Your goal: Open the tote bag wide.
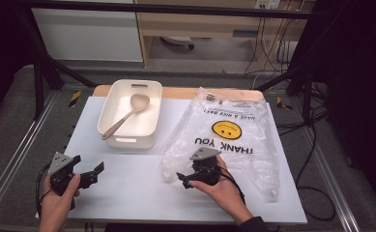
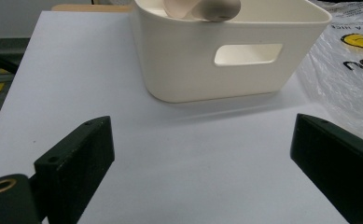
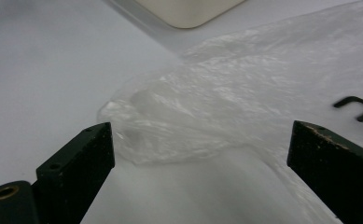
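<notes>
- Down near the person, the right claw [image 1: 184,180] is spread wide, right at the near corner of the plastic bag [image 1: 234,140]
- Bag looks thin, light, soft and slippery; pinch its crinkled near edge [image 3: 137,140]
- Left claw [image 1: 91,174] is spread too, over bare surface [image 1: 127,193]
- Farther off, a bin [image 1: 127,140] holds a spoon [image 1: 127,114]

one plastic bag [image 1: 224,133], one tub [image 1: 130,112], one spoon [image 1: 127,114]

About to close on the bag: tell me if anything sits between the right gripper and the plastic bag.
Nothing visible does. The right gripper has its jaws open just before the plastic bag's crumpled edge, with only bare table alongside.
</notes>
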Motion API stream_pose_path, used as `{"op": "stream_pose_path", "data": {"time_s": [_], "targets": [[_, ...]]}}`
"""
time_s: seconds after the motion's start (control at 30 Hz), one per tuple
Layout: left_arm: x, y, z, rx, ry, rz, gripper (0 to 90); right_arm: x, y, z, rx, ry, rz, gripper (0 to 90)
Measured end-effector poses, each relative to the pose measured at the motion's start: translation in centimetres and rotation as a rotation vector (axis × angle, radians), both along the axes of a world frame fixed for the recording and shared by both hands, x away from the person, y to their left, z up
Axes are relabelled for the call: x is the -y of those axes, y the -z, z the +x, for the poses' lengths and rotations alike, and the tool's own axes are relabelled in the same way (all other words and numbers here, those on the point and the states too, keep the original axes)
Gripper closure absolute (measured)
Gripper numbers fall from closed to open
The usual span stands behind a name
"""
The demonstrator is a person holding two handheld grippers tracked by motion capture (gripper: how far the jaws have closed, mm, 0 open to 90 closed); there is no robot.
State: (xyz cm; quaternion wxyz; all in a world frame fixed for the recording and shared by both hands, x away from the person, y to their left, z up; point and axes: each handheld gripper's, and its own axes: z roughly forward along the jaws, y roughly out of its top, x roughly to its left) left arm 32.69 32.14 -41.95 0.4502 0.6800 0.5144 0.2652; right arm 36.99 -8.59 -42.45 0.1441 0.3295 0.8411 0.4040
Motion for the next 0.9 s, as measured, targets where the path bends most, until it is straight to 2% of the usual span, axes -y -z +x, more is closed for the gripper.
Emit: {"op": "stream_pose_path", "data": {"time_s": [0.07, 0.1, 0.13, 0.2, 0.23, 0.3, 0.33, 0.37, 0.4, 0.43, 0.47, 0.5, 0.53, 0.63, 0.67, 0.77, 0.83, 0.9], "targets": [[0.0, 0.0, 0.0, 0.001, -0.002, -0.002, 6.2, -1.8, 0.2, -0.2, -0.001, -0.035, -0.002, 8.6], [0.0, 0.0, 0.0, 0.0, -0.001, -0.002, 6.2, -1.8, 0.2, -0.2, -0.001, -0.035, -0.002, 8.6], [0.0, 0.0, 0.0, 0.0, -0.002, -0.003, 6.2, -3.0, 0.5, -0.3, -0.008, -0.053, -0.01, 8.7], [0.0, 0.0, 0.0, 0.001, -0.001, -0.004, 6.2, -3.6, 0.8, -0.2, -0.014, -0.062, -0.016, 8.7], [0.0, 0.0, 0.0, 0.001, -0.001, -0.004, 6.3, -4.6, 1.4, -0.2, -0.027, -0.067, -0.031, 10.1], [0.0, 0.0, 0.0, 0.002, 0.002, -0.004, 6.3, -5.3, 1.9, -0.2, -0.03, -0.076, -0.054, 12.8], [0.0, 0.0, 0.0, 0.002, 0.002, -0.003, 6.3, -5.6, 2.0, -0.2, -0.032, -0.077, -0.064, 18.3], [0.0, 0.0, 0.0, 0.001, 0.002, -0.003, 6.3, -5.6, 2.0, -0.2, -0.032, -0.077, -0.064, 18.3], [0.0, 0.0, 0.0, 0.001, 0.003, -0.005, 6.3, -5.8, 2.2, -0.1, -0.025, -0.067, -0.09, 27.3], [0.0, 0.0, 0.0, 0.0, 0.002, -0.004, 6.3, -5.8, 2.2, -0.1, -0.025, -0.067, -0.09, 27.3], [0.0, 0.0, 0.0, -0.001, 0.003, -0.004, 6.3, -5.8, 2.3, 0.0, -0.022, -0.056, -0.09, 34.2], [0.0, 0.0, 0.0, -0.002, 0.004, -0.002, 6.3, -5.7, 2.2, 0.2, -0.018, -0.05, -0.083, 46.3], [0.0, 0.0, 0.0, -0.004, 0.005, 0.0, 6.3, -5.7, 2.2, 0.2, -0.018, -0.05, -0.083, 46.3], [0.0, 0.0, 0.0, -0.006, 0.005, -0.001, 6.4, -5.6, 2.2, 0.4, -0.016, -0.056, -0.07, 66.6], [0.0, 0.0, 0.0, -0.007, 0.005, 0.001, 6.4, -5.6, 2.2, 0.6, -0.02, -0.063, -0.06, 76.4], [0.0, 0.0, 0.0, -0.007, 0.004, 0.002, 6.4, -5.5, 2.2, 0.8, -0.02, -0.061, -0.056, 81.6], [0.0, 0.1, 0.0, -0.007, 0.004, -0.001, 6.4, -5.6, 2.1, 1.1, -0.027, -0.052, -0.036, 83.8], [0.0, 0.0, 0.0, -0.009, 0.004, 0.002, 6.4, -5.8, 2.0, 1.5, -0.015, -0.039, -0.015, 85.4]]}}
